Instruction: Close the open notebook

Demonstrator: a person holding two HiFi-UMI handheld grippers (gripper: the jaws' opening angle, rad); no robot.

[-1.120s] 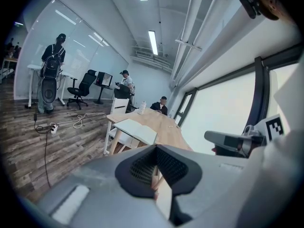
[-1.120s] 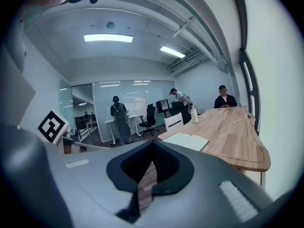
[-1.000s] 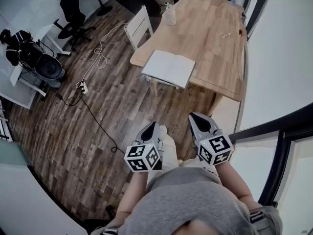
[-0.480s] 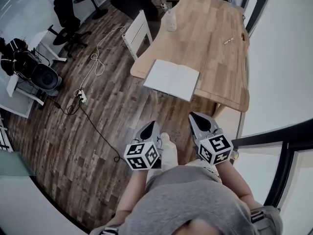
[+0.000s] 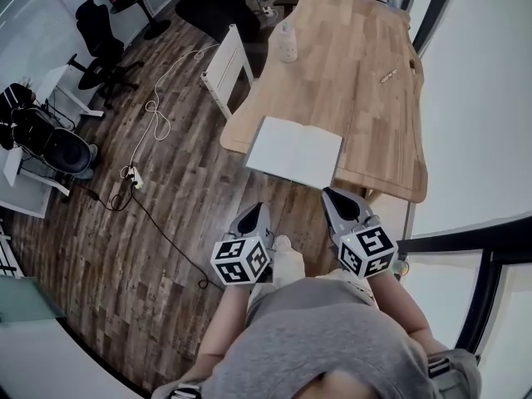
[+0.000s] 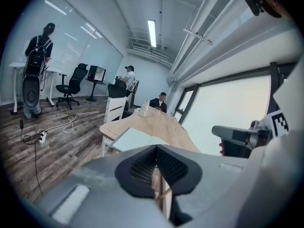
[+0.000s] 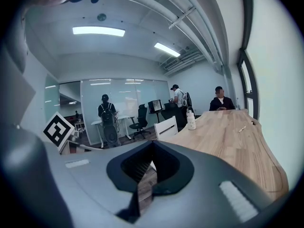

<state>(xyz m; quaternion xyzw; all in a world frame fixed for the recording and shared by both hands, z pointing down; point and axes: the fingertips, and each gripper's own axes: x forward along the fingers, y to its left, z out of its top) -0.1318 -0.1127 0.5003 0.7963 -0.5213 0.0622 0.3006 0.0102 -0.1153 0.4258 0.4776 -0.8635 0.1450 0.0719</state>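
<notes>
Your left tool (image 5: 257, 210) and right tool (image 5: 331, 195): jaws together, empty, short of open white notebook (image 5: 295, 151) on light wooden tabletop (image 5: 366, 90).

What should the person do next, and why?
Probably move closer to the table: the open notebook lies at its near corner, while the left tongs and right tongs hang shut and empty over the floor, short of it.
</notes>
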